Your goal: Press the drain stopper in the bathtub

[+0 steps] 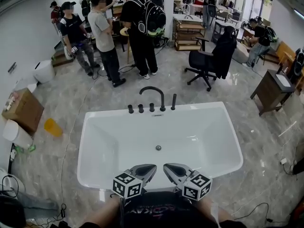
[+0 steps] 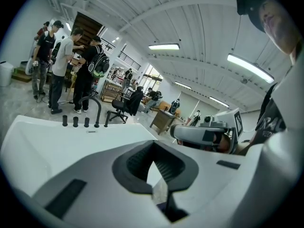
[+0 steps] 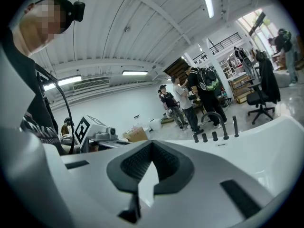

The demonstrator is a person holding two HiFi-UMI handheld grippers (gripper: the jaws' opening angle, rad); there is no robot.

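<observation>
The white bathtub (image 1: pixel 95 122) lies straight below me, and its small round drain stopper (image 1: pixel 158 147) sits in the middle of the tub floor. A black faucet (image 1: pixel 153 96) with several black knobs stands on the far rim. Both grippers hover side by side over the near rim, well short of the stopper. My left gripper (image 1: pixel 148 168) has its jaws together with nothing between them. My right gripper (image 1: pixel 170 167) is likewise shut and empty. In the left gripper view the left gripper (image 2: pixel 153 146) faces the faucet (image 2: pixel 95 109). In the right gripper view the right gripper (image 3: pixel 152 144) does too.
Several people (image 1: pixel 102 32) stand beyond the tub, and a black office chair (image 1: pixel 209 61) stands at the back right. A cardboard box (image 1: pixel 23 109) and a yellow cup (image 1: pixel 53 127) lie to the left, a wooden cabinet (image 1: pixel 271 91) to the right. Cables run across the floor.
</observation>
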